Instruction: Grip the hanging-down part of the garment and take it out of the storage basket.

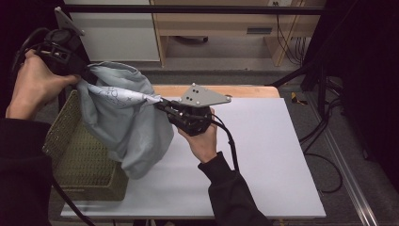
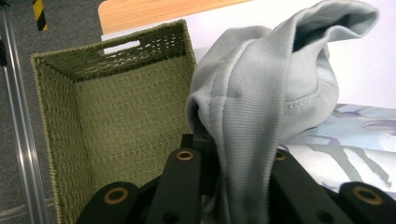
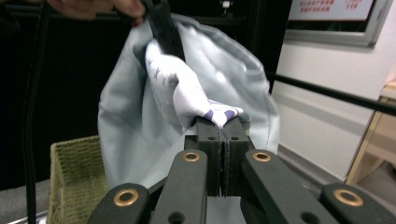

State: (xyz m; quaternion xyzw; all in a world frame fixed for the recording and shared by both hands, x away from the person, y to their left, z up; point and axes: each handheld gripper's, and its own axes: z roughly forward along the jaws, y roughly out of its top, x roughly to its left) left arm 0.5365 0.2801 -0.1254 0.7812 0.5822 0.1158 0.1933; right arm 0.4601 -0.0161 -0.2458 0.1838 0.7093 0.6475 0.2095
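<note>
A light grey garment (image 1: 124, 125) with a white, purple-printed inner part (image 1: 127, 95) hangs stretched in the air between both grippers. My left gripper (image 1: 86, 73), held high at the left, is shut on the garment's grey ribbed edge (image 2: 252, 126). My right gripper (image 1: 160, 102), at the table's middle, is shut on a corner of the printed fabric (image 3: 219, 114). The garment's lower end dangles over the right rim of an olive woven basket (image 1: 80, 155). In the left gripper view the basket (image 2: 121, 112) is open below, with nothing inside it that I can see.
The basket stands at the left edge of a white table top (image 1: 263, 141) with a wooden strip (image 1: 235, 90) at the back. Black cables (image 1: 329, 155) lie on the floor at the right. A black bar (image 1: 197, 9) crosses the back.
</note>
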